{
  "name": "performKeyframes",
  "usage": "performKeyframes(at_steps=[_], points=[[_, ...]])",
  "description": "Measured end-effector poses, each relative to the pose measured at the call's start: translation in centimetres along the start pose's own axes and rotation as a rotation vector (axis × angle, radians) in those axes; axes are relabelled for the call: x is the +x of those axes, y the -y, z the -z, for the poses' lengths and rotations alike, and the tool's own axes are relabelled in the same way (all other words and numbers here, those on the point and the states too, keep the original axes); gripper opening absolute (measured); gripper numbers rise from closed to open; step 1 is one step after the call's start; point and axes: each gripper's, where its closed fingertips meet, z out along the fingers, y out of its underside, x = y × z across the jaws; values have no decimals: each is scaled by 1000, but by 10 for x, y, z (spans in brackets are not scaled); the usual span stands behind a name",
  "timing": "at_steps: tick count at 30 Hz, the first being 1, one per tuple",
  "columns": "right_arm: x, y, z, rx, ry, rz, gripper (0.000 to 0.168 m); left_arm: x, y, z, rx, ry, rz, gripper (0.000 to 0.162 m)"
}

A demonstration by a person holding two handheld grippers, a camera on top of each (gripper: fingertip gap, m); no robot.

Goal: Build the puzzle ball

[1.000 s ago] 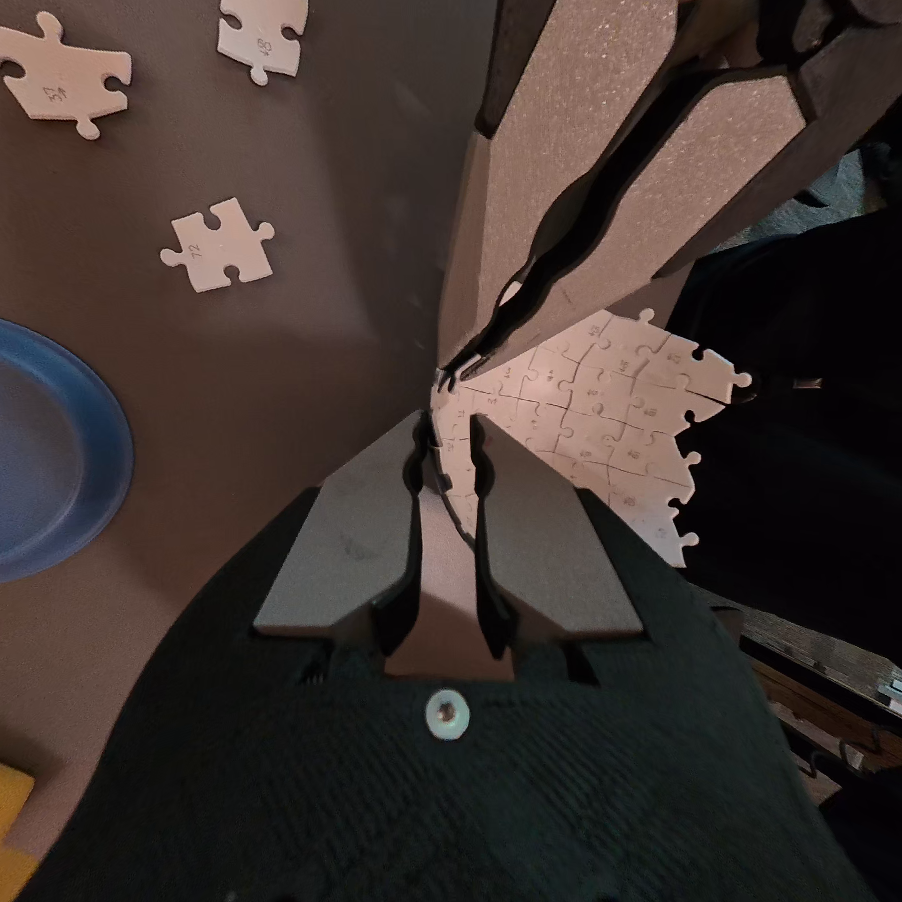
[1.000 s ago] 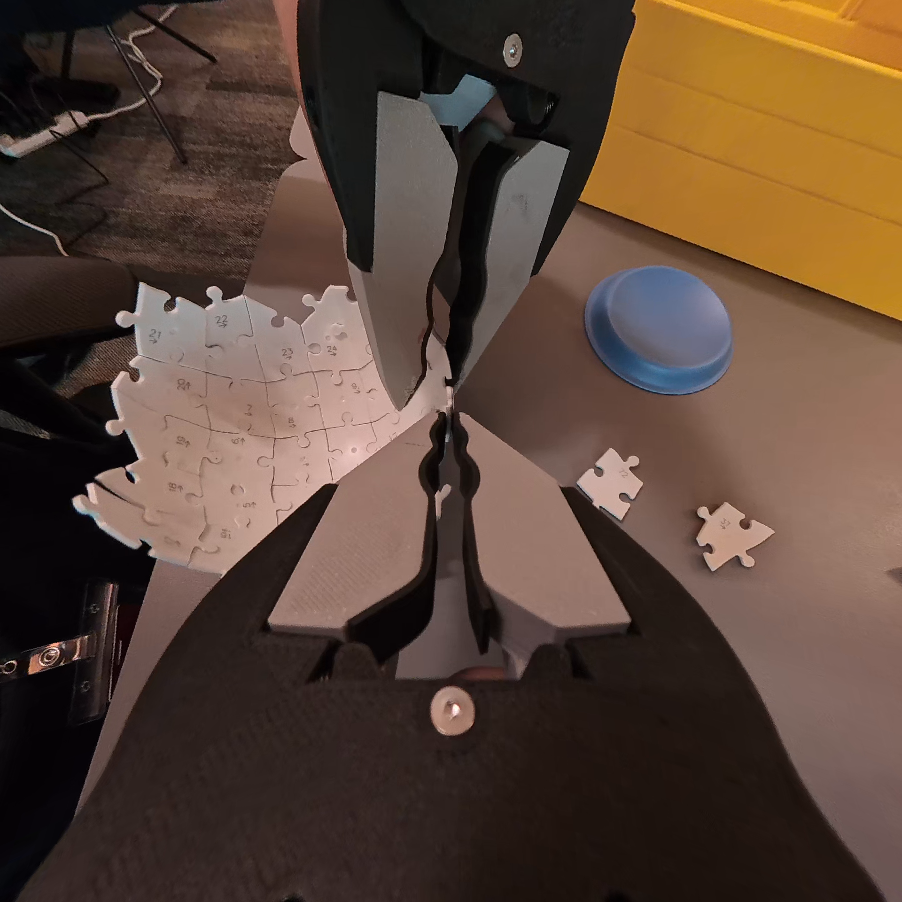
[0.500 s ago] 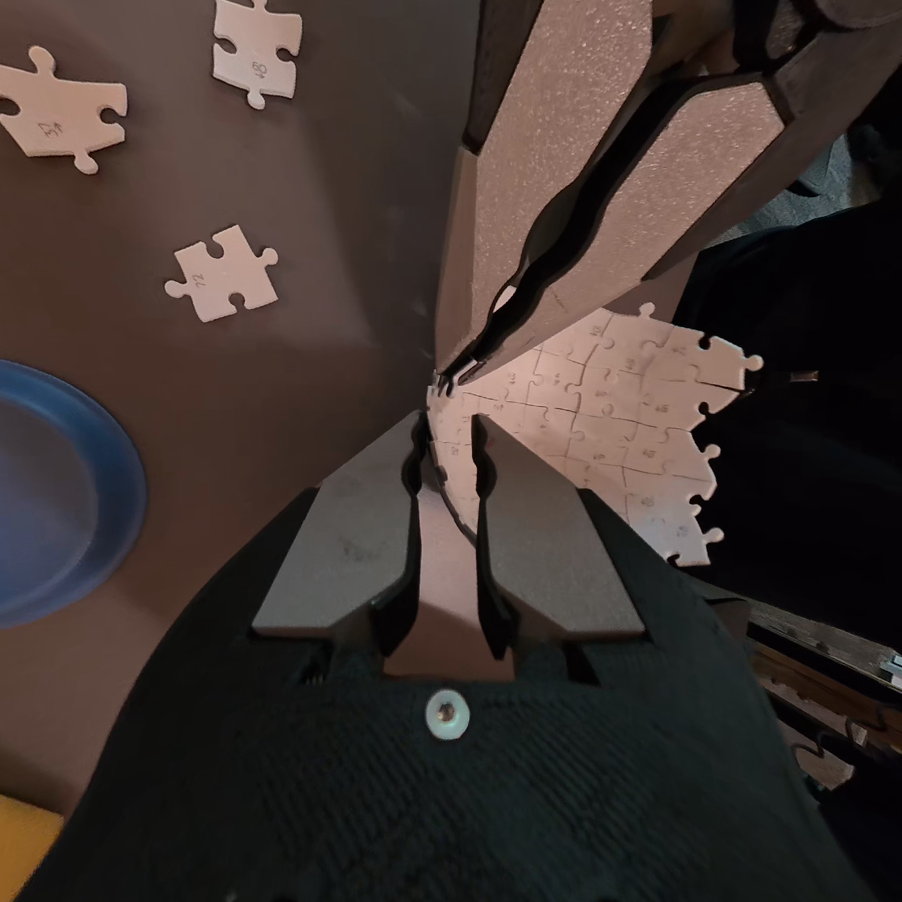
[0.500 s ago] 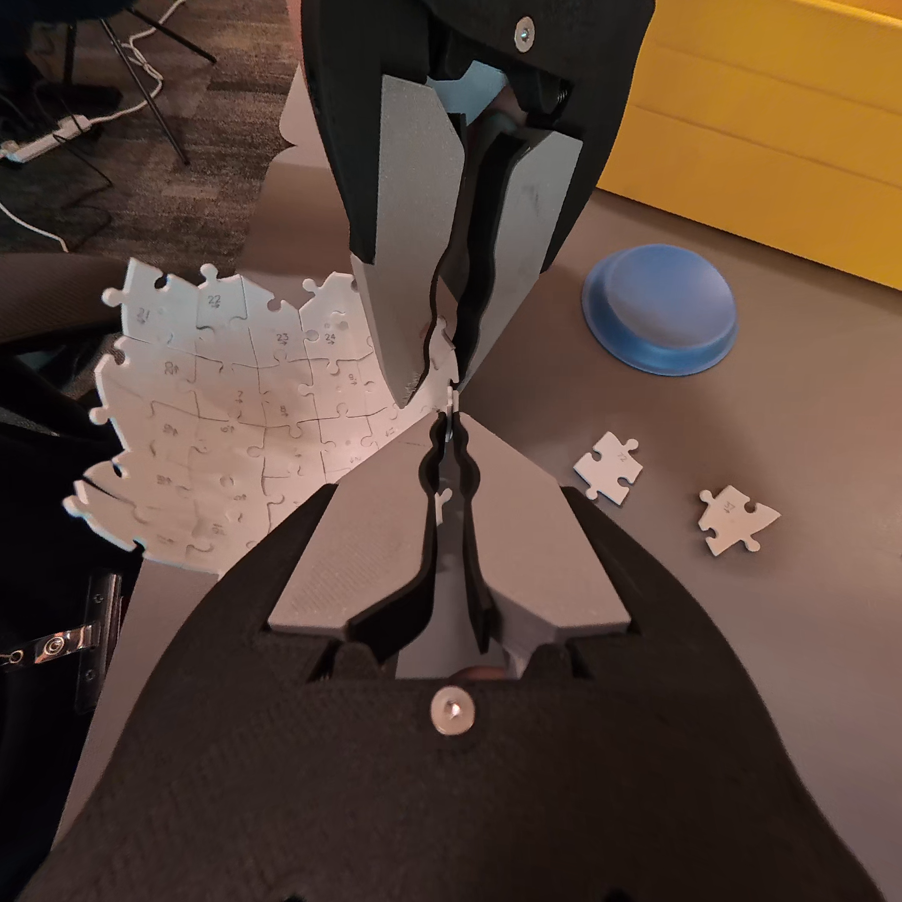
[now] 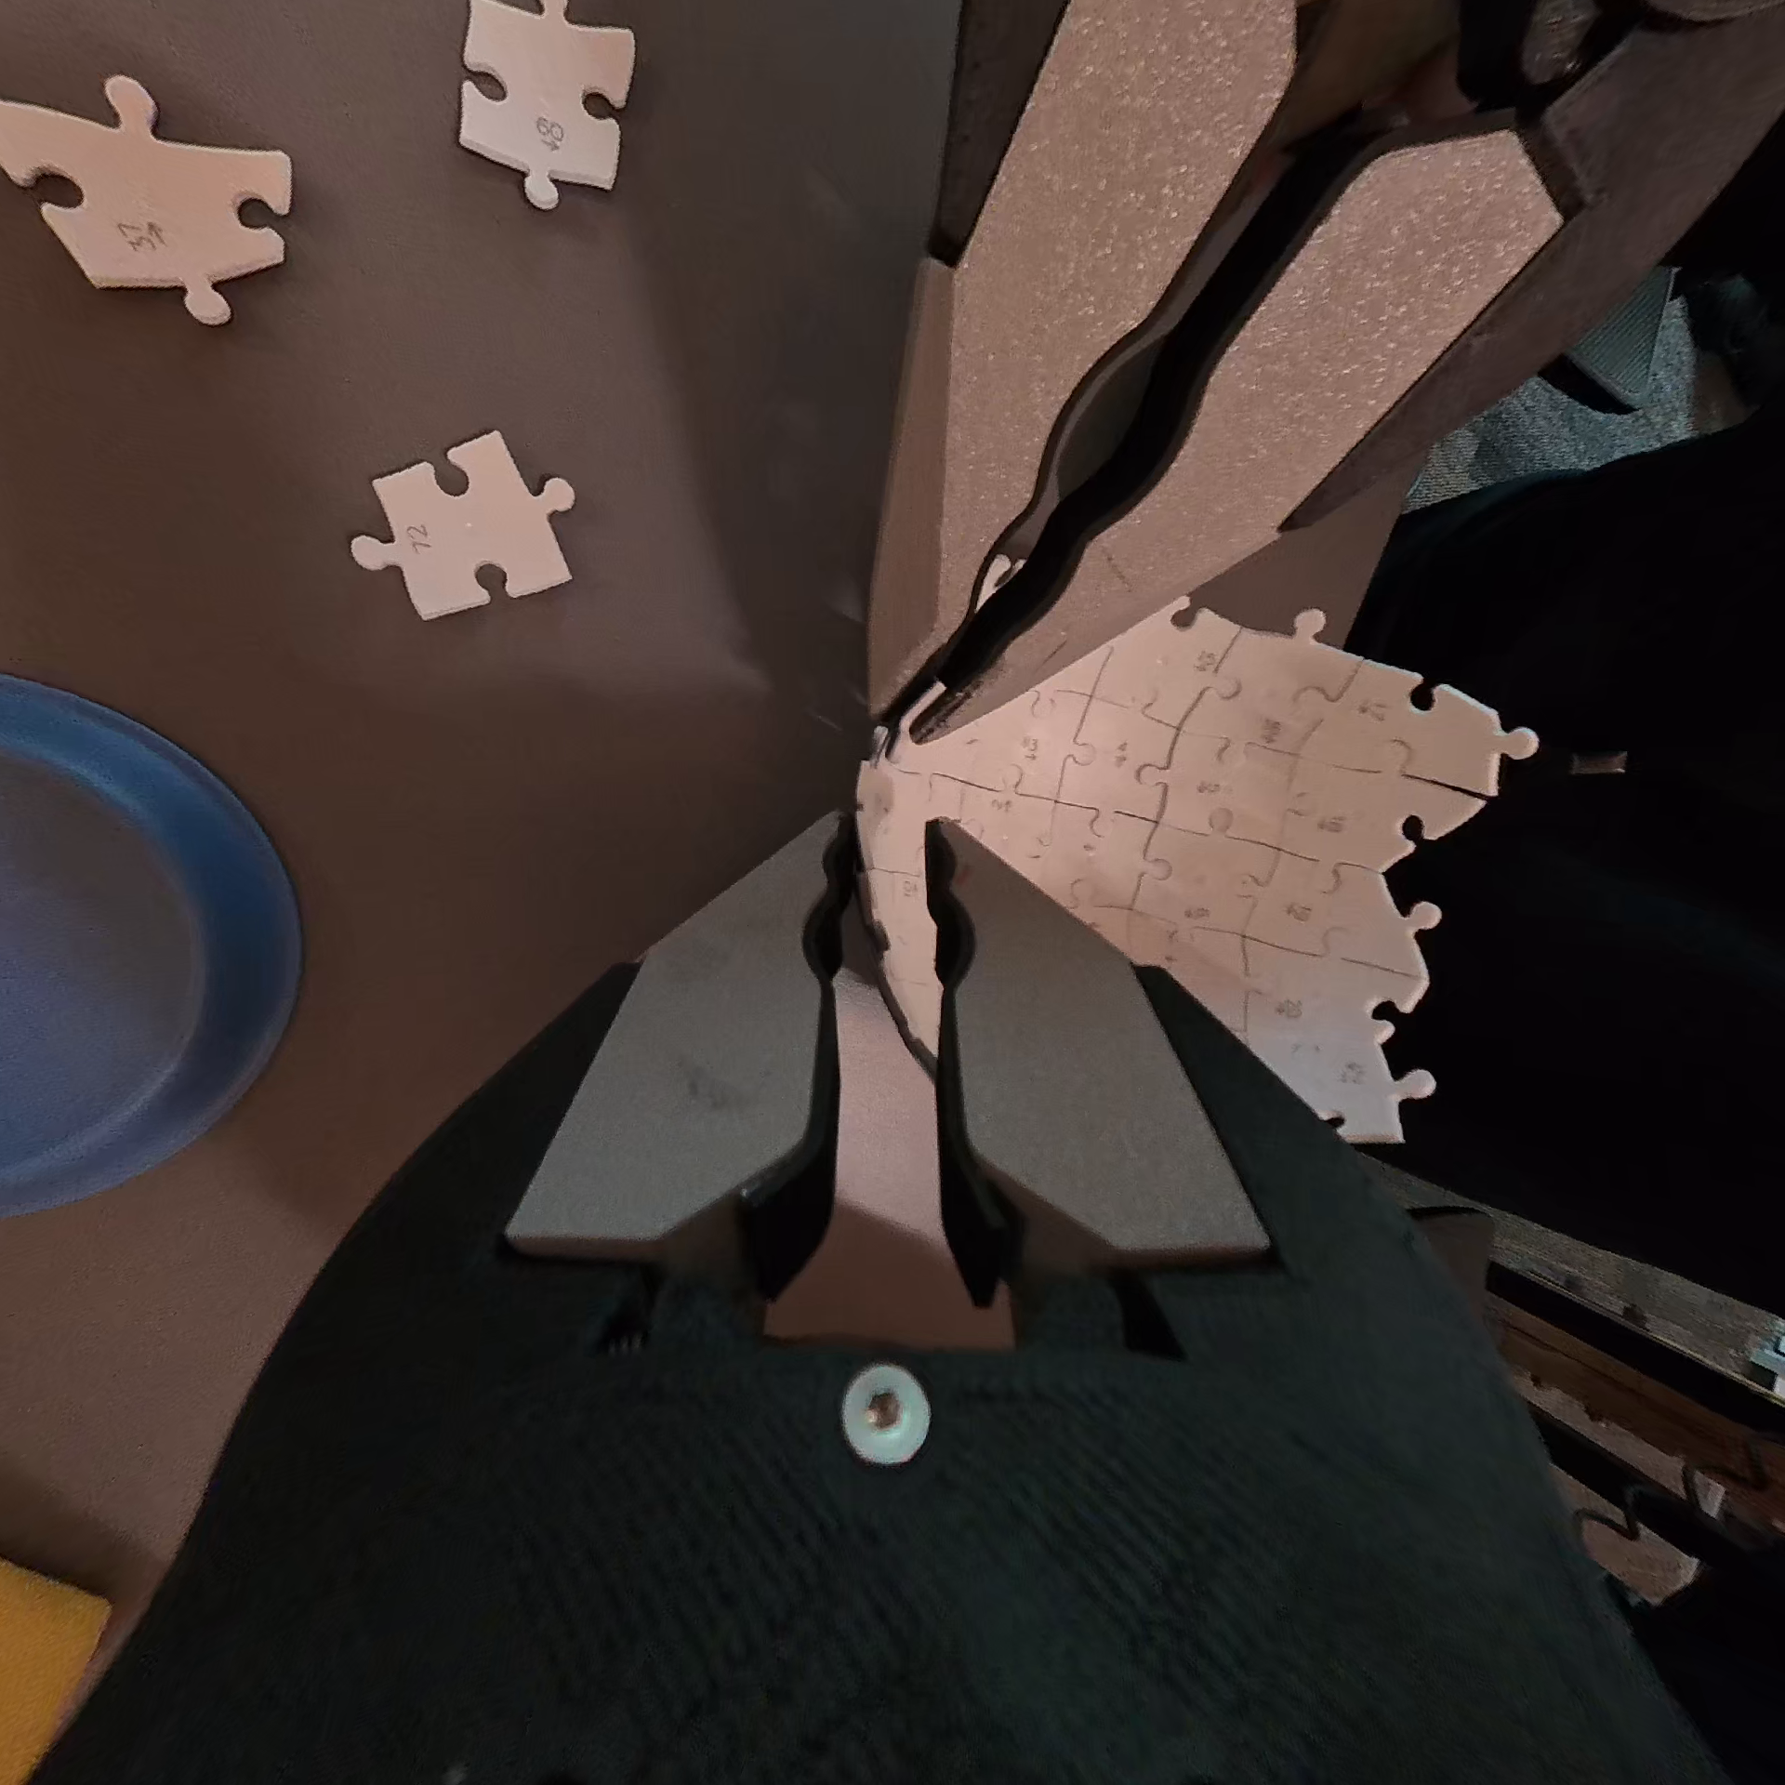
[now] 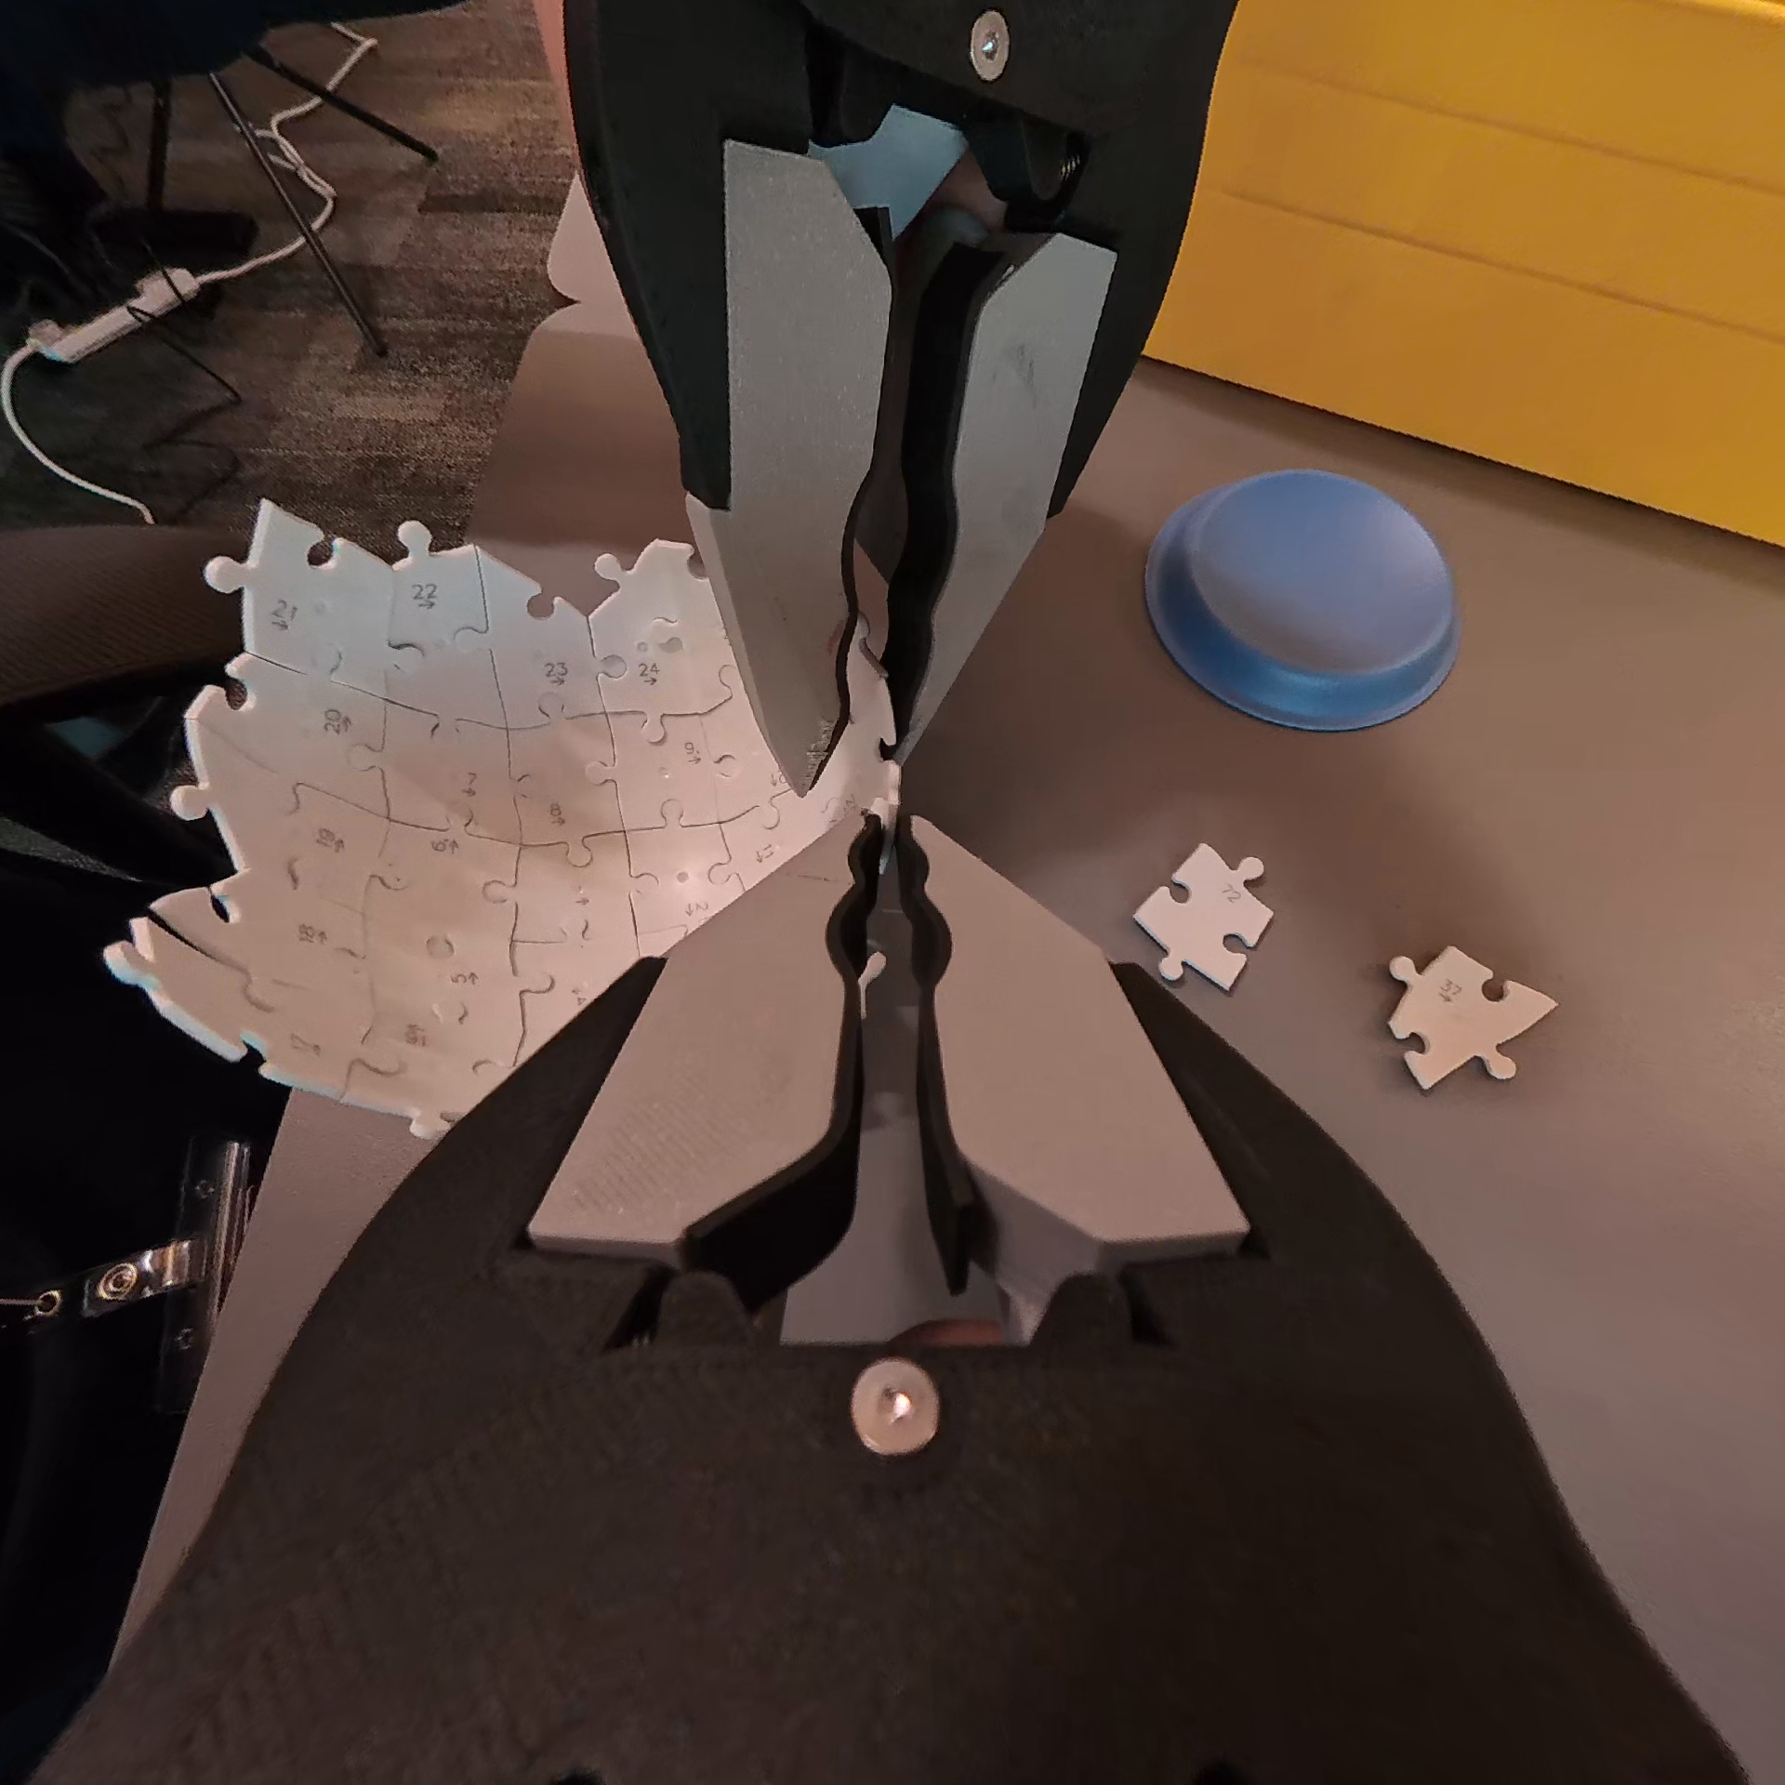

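Observation:
The partly built puzzle ball is a curved white shell of joined pieces, also seen in the left wrist view. My left gripper is shut on the shell's rim and holds it above the table edge; it comes in from the top of the right wrist view. My right gripper is shut on a small white puzzle piece and its tips meet the same rim, tip to tip with the left gripper. It enters the left wrist view from above. Most of the held piece is hidden by the fingers.
Loose white pieces lie on the grey table: two in the right wrist view, three in the left wrist view. A blue dome-shaped stand sits behind them. A yellow box stands at the back. The tips of both grippers are at nearly the same place.
Both grippers and the shell have shifted slightly together over the table. Both grips are unchanged.

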Motion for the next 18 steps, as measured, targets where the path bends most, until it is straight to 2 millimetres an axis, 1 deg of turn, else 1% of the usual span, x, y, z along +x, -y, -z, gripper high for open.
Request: performKeyframes(at_steps=[11,18], points=[[1,-1,-1,5,10,-9,0,-4,0,8,-11,-1,-4,15],[2,-3,-1,3,11,-15,0,-9,12,16,-24,-37,-3,16]])
